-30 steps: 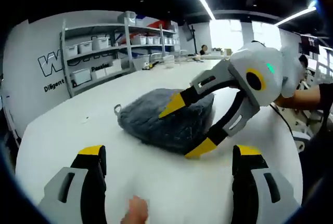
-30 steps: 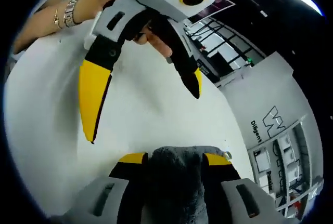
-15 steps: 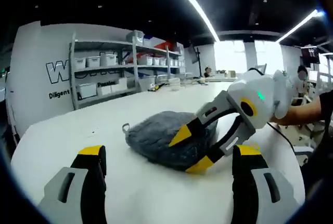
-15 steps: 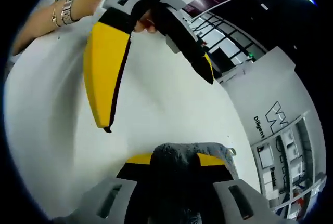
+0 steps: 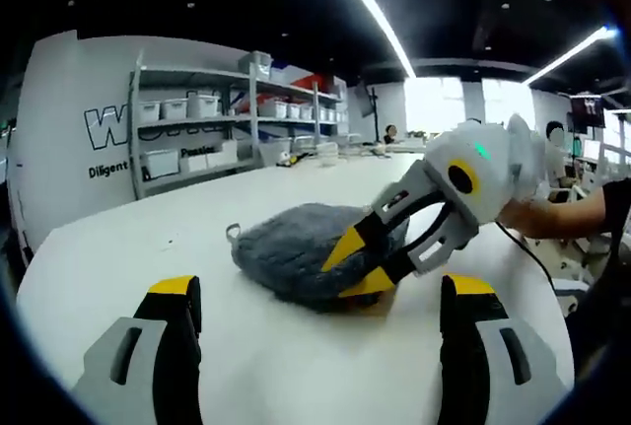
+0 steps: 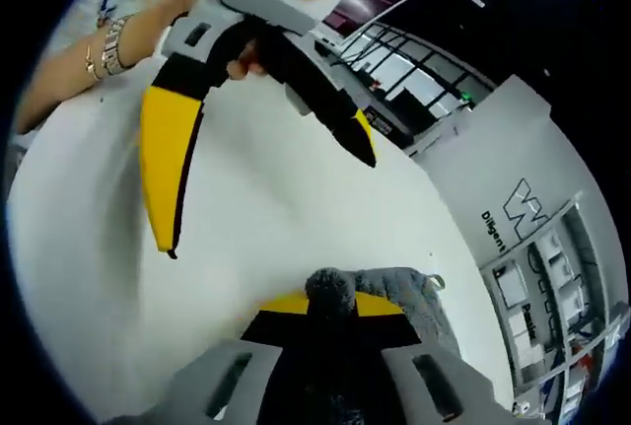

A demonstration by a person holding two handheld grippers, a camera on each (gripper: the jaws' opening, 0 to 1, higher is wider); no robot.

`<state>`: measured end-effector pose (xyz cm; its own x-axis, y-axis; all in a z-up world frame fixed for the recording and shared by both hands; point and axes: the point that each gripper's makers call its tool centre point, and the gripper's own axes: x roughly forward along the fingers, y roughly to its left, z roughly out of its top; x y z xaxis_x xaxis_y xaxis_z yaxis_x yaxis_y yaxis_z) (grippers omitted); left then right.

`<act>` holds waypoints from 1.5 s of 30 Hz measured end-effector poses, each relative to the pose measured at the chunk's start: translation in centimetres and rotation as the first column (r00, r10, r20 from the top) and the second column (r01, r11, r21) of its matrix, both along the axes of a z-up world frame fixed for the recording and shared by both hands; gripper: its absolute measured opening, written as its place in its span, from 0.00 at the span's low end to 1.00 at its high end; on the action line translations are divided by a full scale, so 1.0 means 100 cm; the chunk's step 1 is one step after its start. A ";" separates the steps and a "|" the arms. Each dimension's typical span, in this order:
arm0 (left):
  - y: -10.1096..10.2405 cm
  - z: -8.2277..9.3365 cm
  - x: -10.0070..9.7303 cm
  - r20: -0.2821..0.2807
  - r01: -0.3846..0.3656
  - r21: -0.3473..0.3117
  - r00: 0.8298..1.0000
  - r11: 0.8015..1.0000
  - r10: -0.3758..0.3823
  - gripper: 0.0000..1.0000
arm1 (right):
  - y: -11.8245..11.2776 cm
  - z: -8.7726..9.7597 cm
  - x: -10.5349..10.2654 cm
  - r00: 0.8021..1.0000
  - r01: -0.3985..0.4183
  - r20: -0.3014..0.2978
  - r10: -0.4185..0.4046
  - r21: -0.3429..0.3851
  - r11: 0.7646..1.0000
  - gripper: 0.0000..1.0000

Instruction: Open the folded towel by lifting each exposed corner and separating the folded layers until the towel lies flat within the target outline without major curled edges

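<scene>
A folded dark grey towel (image 5: 286, 247) with a small hanging loop (image 5: 234, 233) lies bunched on the white table (image 5: 118, 247). My right gripper (image 5: 361, 265) reaches in from the right, its yellow tips pinched on the towel's near right edge. In the right gripper view, that gripper (image 6: 332, 303) is shut on a raised fold of the towel (image 6: 399, 292). My left gripper (image 5: 322, 289) stands open just short of the towel, nothing between its jaws. Seen from the right gripper view, the left gripper (image 6: 271, 206) hangs open above the table, held by a hand.
Metal shelves (image 5: 197, 119) with white bins line the lettered wall behind the table. A person's forearm (image 5: 552, 213) holds the right gripper; another forearm with a bracelet (image 6: 99, 50) holds the left. Bare white tabletop (image 6: 256, 218) surrounds the towel.
The right gripper's jaws, open around the towel's edge a second ago, have closed onto it and pinched up a fold. The left gripper stays open, the view shifting slightly.
</scene>
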<state>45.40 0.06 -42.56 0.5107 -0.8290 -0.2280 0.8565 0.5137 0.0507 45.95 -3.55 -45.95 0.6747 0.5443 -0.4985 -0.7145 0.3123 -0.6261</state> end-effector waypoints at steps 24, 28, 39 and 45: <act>-0.001 0.002 0.005 0.017 0.004 -0.014 1.000 1.000 -0.004 1.00 | -0.132 0.122 0.027 0.959 0.221 0.049 -0.279 0.488 0.844 0.07; 0.000 -0.003 0.005 -0.013 0.006 0.005 1.000 1.000 -0.006 1.00 | -0.161 0.127 0.030 0.941 0.261 0.051 -0.334 0.520 0.814 0.07; 0.004 -0.011 0.006 -0.047 -0.014 0.045 0.999 0.999 0.016 0.97 | -0.239 0.115 0.026 0.900 0.368 -0.016 -0.436 0.566 0.738 0.07; 0.004 -0.012 0.006 -0.047 -0.018 0.050 0.999 0.999 0.021 0.98 | -0.271 0.101 0.024 0.874 0.420 -0.055 -0.484 0.588 0.692 0.07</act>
